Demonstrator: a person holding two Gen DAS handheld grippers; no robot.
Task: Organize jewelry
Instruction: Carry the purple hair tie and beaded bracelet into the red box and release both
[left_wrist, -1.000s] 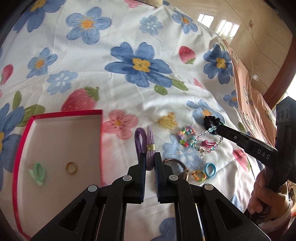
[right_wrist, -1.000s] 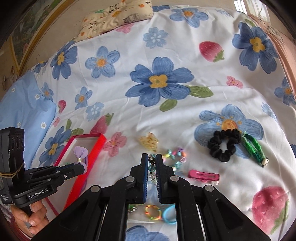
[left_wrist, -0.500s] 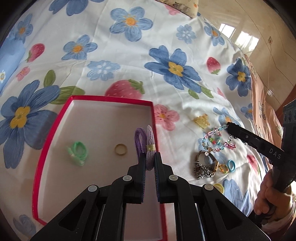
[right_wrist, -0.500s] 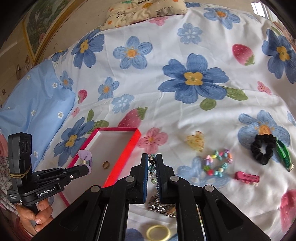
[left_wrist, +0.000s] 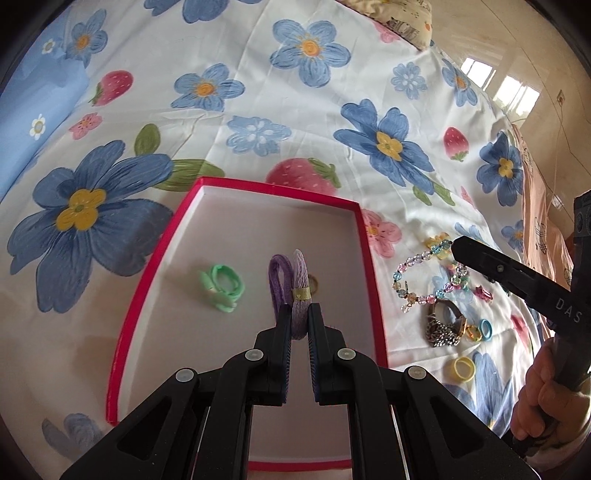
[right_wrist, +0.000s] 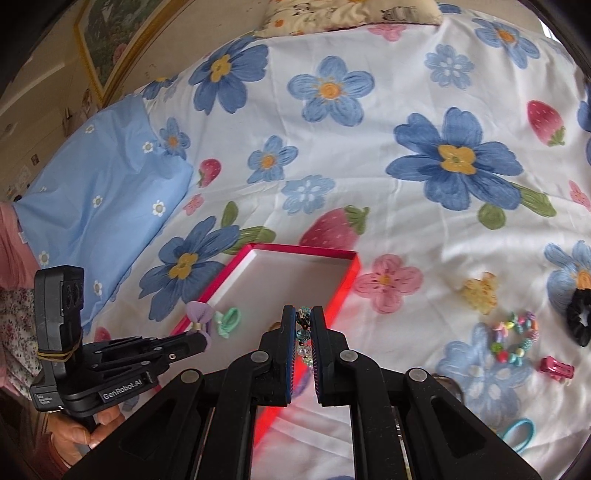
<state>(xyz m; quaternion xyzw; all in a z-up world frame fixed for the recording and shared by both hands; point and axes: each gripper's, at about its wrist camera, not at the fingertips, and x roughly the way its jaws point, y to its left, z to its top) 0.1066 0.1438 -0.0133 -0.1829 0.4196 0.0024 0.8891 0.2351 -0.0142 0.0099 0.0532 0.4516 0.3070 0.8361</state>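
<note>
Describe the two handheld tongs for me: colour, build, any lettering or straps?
Both are matte black plastic with silver pivot pins. The left tongs carry white "GenRobot.AI" lettering and a rubber band around the camera block. The right tongs read "DAS". Blue pads line the fingers.

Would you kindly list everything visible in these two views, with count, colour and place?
Shallow cardboard box: one, red rim, white inside, on the bedspread.
Green hair tie: one, in the box.
Gold ring: one, in the box, partly hidden.
Purple woven hair loop: one, in the left claw, over the box.
Clear beaded bracelet: one, pastel, dangling from the right claw.
Metal watch: one, silver, right of the box.
Small hair rings: several, yellow, blue, orange, near the watch.
Black scrunchie: one, far right.
Floral bedspread: one, white and blue.
Left claw: shut.
Right claw: shut.
</note>
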